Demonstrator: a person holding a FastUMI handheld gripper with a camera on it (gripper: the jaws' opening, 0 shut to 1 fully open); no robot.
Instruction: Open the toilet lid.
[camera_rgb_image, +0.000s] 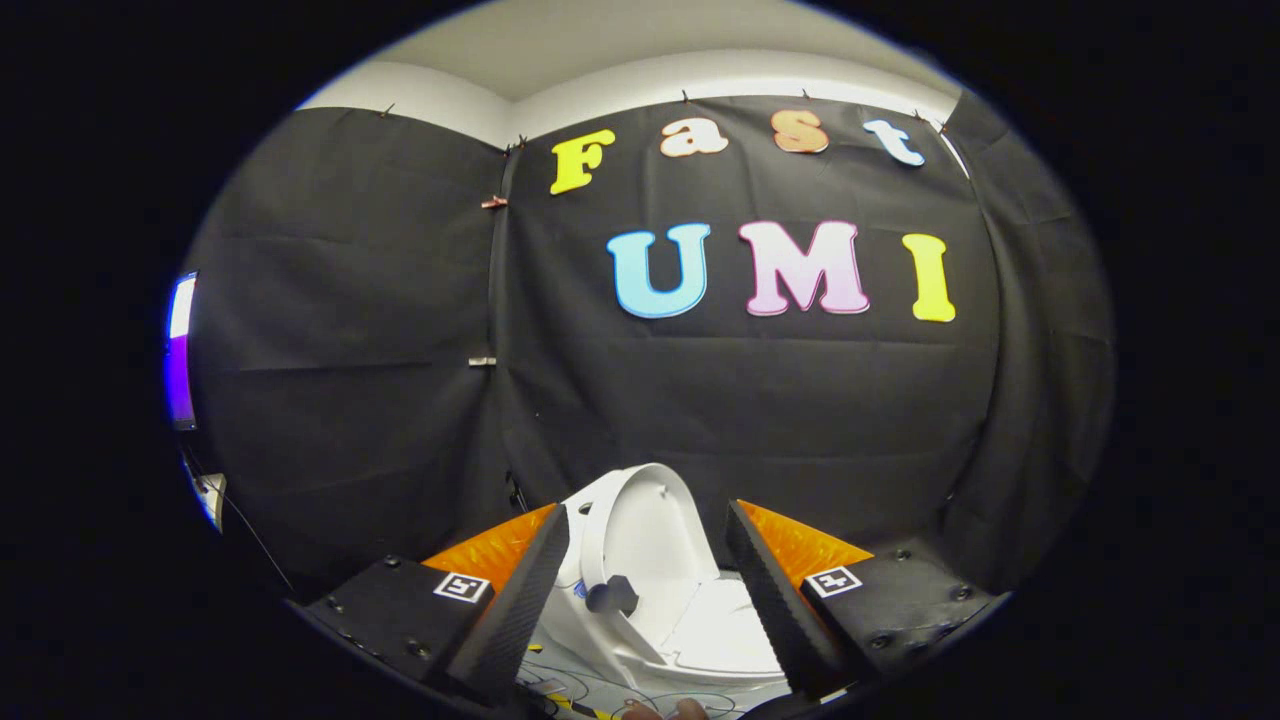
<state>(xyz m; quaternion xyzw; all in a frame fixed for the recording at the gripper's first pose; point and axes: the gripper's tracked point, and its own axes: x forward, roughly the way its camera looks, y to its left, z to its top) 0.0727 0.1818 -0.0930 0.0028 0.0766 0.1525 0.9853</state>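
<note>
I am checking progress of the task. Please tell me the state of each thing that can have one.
toilet lid: raised, standing up behind the seat
toilet seat: down on the bowl
gripper: fingers open, apart, holding nothing, the toilet seen between them

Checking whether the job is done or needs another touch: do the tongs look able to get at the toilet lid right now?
Probably yes. The tongs are open, and the toilet lid stands raised between and just beyond the fingers, with nothing in the way.
</note>
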